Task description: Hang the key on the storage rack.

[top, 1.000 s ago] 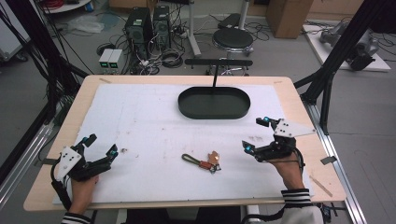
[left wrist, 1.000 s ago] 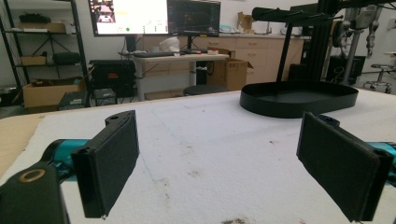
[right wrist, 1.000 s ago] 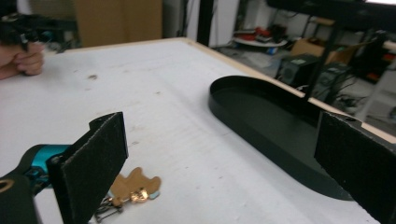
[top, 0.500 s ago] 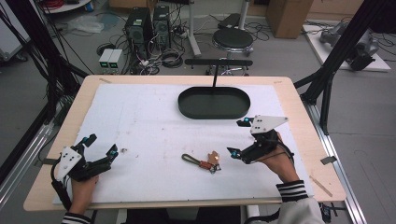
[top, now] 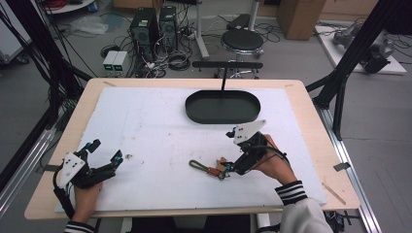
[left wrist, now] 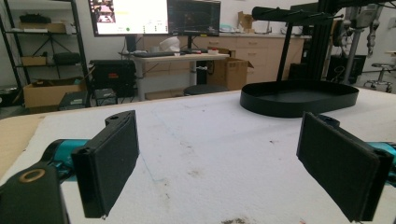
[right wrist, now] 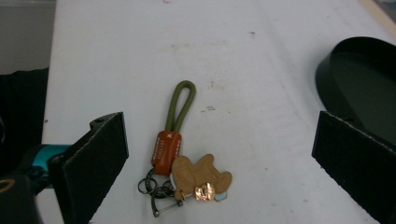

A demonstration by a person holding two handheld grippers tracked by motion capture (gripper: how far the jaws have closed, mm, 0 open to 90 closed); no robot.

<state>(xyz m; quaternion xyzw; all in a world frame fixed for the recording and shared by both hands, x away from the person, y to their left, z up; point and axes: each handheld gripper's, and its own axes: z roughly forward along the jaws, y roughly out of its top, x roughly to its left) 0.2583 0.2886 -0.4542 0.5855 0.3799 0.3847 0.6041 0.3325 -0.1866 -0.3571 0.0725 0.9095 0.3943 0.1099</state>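
keychain (right wrist: 180, 156): green cord loop, orange tag, tan charm | right gripper (right wrist: 219, 154) jaws spread over it

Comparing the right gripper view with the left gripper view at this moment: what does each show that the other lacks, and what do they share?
Right gripper view: the keychain, with green cord loop, orange tag and tan charm, lying between the open jaws of the right hand-held gripper. Left gripper view: bare white mat between the open jaws of the left hand-held gripper, plus monitors and a desk behind. Both: the black oval tray and the white mat.
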